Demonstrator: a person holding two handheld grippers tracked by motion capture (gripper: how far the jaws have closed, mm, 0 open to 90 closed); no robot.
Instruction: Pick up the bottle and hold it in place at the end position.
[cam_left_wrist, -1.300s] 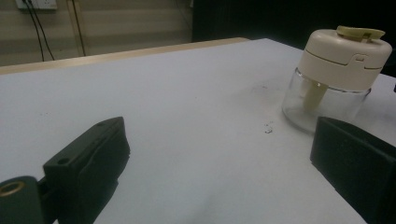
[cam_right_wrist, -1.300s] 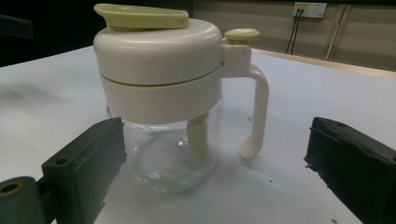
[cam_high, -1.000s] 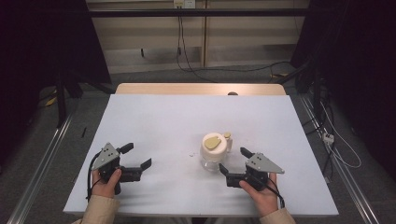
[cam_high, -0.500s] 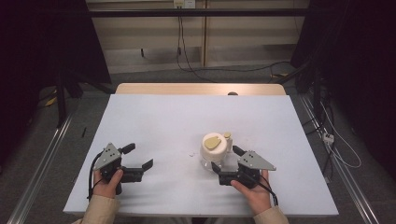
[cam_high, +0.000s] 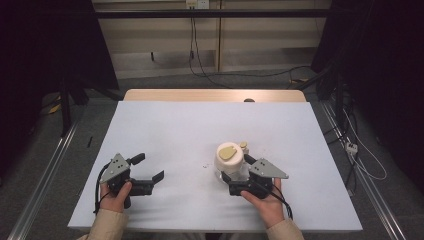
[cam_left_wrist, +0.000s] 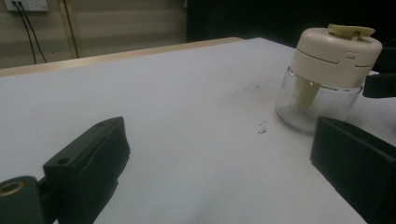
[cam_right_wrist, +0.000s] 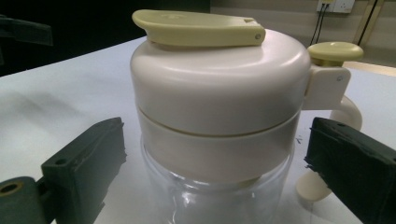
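Tongs on your right (cam_high: 233, 176) stood wide open either side of the glass jar (cam_high: 230, 161) with its cream lid (cam_right_wrist: 217, 77), nothing gripped yet. Left tongs (cam_high: 148, 168), open and empty, sat well left of it on the surface (cam_high: 200, 125).

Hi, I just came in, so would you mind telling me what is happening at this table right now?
A person sits at a white table holding a claw in each hand. The right claw is open, its jaws on either side of a small glass jar with a cream lid, not yet closed on it. The left claw rests open on the table, well apart from the jar.
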